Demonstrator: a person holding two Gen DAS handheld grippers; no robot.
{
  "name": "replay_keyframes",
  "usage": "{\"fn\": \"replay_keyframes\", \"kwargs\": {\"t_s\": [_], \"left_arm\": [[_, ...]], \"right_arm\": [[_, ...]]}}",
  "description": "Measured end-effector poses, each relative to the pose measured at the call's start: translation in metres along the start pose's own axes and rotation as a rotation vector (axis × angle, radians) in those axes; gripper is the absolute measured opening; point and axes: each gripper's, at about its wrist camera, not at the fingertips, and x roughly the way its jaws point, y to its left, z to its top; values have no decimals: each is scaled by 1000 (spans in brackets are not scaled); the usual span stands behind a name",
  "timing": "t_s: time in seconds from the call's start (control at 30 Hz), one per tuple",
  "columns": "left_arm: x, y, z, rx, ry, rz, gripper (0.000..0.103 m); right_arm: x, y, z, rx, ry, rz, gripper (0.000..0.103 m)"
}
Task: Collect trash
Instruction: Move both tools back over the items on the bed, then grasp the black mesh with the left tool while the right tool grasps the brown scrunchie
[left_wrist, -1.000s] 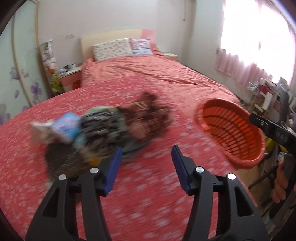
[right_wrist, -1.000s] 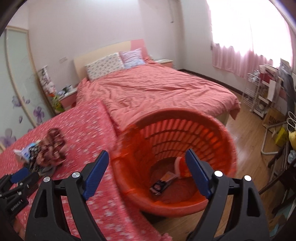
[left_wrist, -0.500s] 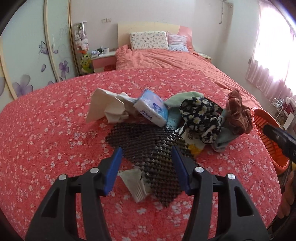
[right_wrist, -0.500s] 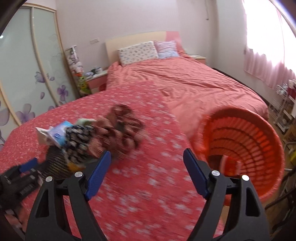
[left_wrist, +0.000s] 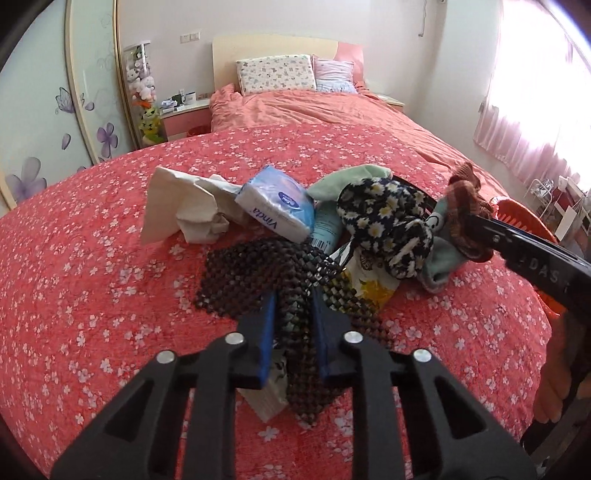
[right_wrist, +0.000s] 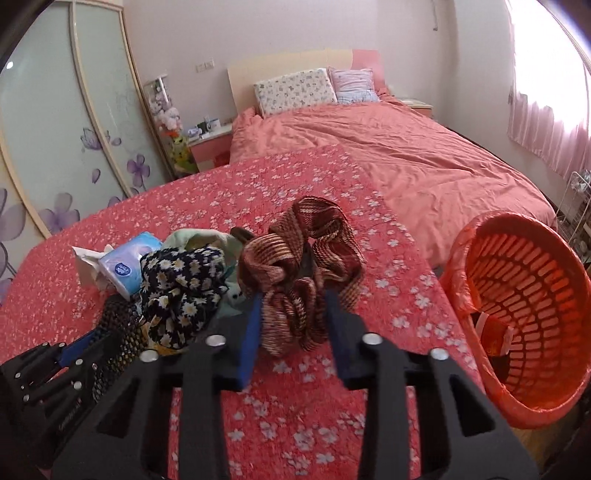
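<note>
On a red flowered bedspread (left_wrist: 92, 295) lay a heap of trash. The left tongs (left_wrist: 291, 325) were closing, pads pinching a dark woven mesh sheet (left_wrist: 255, 273). The right tongs (right_wrist: 291, 325) were closing around a brown striped cloth (right_wrist: 299, 258). An orange basket (right_wrist: 524, 314) stood tilted just beside the bed, at right.

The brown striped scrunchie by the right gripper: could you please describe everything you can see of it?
The brown striped scrunchie is a gathered ring of woven-looking fabric in maroon, tan and cream stripes, bunched into soft folds. It sits on the floral red bedspread at the right end of the pile, against the mint-green cloth. The right gripper is closing on its near folds, blue pads on either side. The orange basket stands apart, to its right.
</note>
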Motion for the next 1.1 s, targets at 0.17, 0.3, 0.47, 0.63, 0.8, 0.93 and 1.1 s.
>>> {"fn": "replay_keyframes", "kwargs": {"t_s": [0.17,0.3,0.47,0.63,0.8,0.93,1.1], "left_arm": [[-18,8,-6,-21,-29,-8,14],[-33,19,-10,-43,-48,-7,12],[-48,40,-12,-78,-59,-8,12],[-59,63,-21,-113,-64,25,11],[-63,88,-35,-131,-52,90,12],[-55,107,-42,-172,-18,127,18],[-49,114,-44,-188,-3,126,31]], "right_arm": [[-17,-7,-1,11,-28,-3,4],[-24,-7,-8,7,-28,-2,2],[-28,-7,-15,-3,-19,13,2],[-26,-7,-26,-19,26,29,2],[-24,-9,-36,-34,48,23,5],[-24,-10,-35,-26,34,-8,44],[-21,-5,-30,-35,21,-28,67]]}}
